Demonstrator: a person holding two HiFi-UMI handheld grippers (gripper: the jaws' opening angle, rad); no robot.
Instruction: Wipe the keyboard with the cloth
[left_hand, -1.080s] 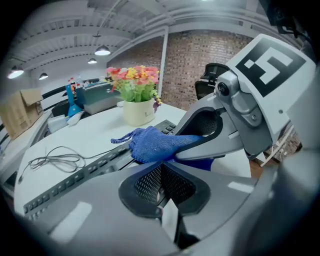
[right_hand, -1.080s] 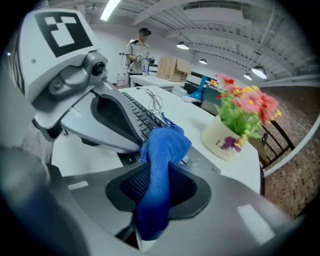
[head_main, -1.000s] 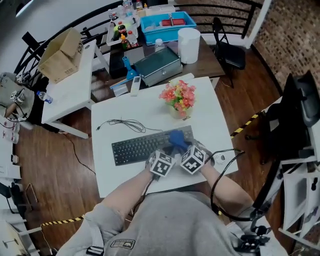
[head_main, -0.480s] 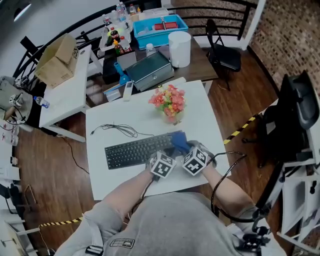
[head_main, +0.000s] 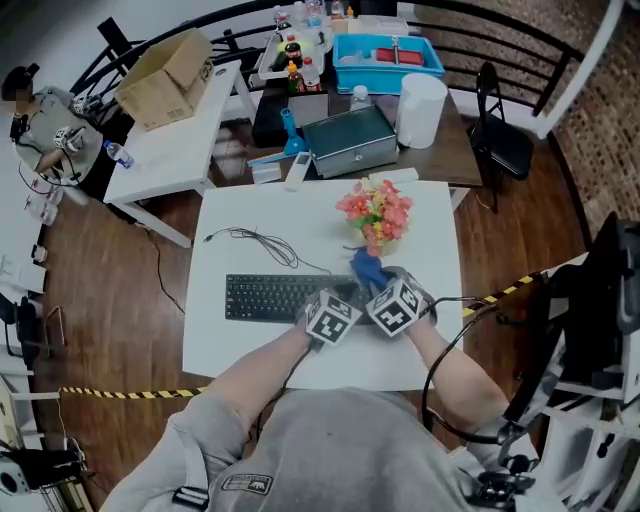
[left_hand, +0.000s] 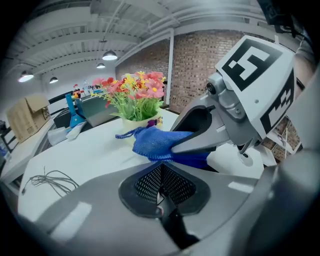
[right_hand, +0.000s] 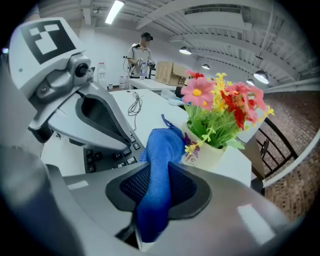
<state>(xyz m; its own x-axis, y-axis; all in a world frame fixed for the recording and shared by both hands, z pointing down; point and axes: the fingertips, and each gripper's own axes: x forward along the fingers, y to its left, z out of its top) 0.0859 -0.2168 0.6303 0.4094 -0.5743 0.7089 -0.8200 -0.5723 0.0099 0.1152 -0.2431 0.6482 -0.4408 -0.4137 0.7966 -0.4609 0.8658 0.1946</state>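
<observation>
At the centre of the head view, both forearms reach forward, grippers side by side and tilted down. The right gripper (head_main: 376, 286) is clamped on the blue cloth (head_main: 366, 268) at the keyboard's (head_main: 265, 297) right end, near the flowers (head_main: 376, 209). The left gripper's (head_main: 344, 300) jaws are together, empty.

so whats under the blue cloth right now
The blue cloth, clamped in the right tongs, hangs over the right end of the keyboard, beside the flower pot. The keys directly beneath it are covered.

The right end of the keyboard (head_main: 268, 297) lies hidden beneath the left gripper (head_main: 338, 298), right gripper (head_main: 375, 283) and cloth (head_main: 366, 267).
</observation>
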